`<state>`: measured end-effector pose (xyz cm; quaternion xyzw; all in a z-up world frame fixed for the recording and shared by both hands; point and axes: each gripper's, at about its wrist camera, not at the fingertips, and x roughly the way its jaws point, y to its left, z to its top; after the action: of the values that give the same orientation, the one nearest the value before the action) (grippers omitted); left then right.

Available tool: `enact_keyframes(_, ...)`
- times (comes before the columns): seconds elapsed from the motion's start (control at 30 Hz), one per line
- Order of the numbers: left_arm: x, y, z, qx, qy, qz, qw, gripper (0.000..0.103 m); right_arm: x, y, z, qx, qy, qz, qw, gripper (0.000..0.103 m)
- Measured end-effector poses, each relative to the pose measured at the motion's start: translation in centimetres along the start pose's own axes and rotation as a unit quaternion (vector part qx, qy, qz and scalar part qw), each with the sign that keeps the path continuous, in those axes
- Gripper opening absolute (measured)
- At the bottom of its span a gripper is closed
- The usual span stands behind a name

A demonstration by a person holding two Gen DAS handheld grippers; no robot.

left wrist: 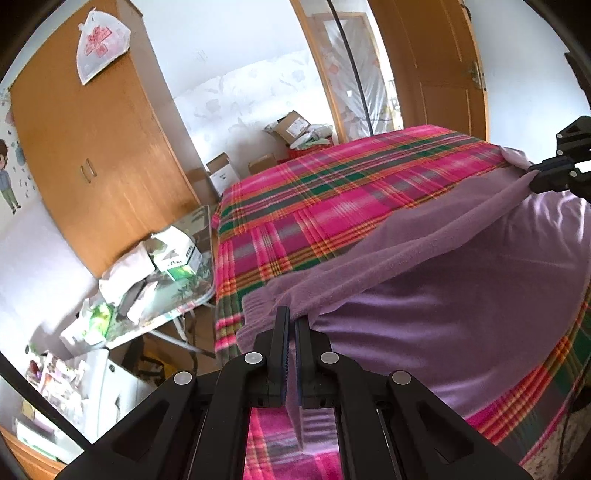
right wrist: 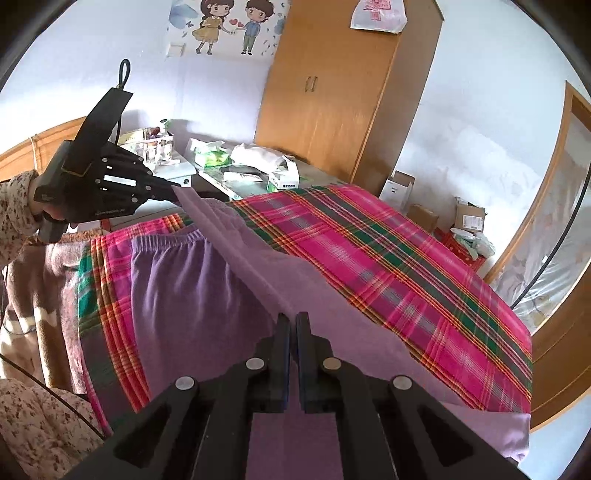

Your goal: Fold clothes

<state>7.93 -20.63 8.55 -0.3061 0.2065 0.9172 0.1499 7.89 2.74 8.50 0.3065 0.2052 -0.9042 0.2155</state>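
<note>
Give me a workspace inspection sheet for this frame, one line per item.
Surface: bed with pink plaid blanket, smooth.
Job's things: purple garment lying on the bed, one edge lifted and stretched between both grippers.
Clutter: side table crowded with packets; cardboard boxes on the floor.
Grippers: left gripper and right gripper both shut on the purple garment.
Cables: black cable hanging by the doorway.
Surroundings: wooden wardrobe, cartoon wall sticker.
</note>
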Motion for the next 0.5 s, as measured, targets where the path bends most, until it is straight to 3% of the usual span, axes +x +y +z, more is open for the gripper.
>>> enact_keyframes(0.5,-0.9,-1.3,-3.8,-0.006,0.004,-0.002,1.0,0.003,-1.0,3.0,-2.6,0.007,0.016,0.015,1.0,0.003)
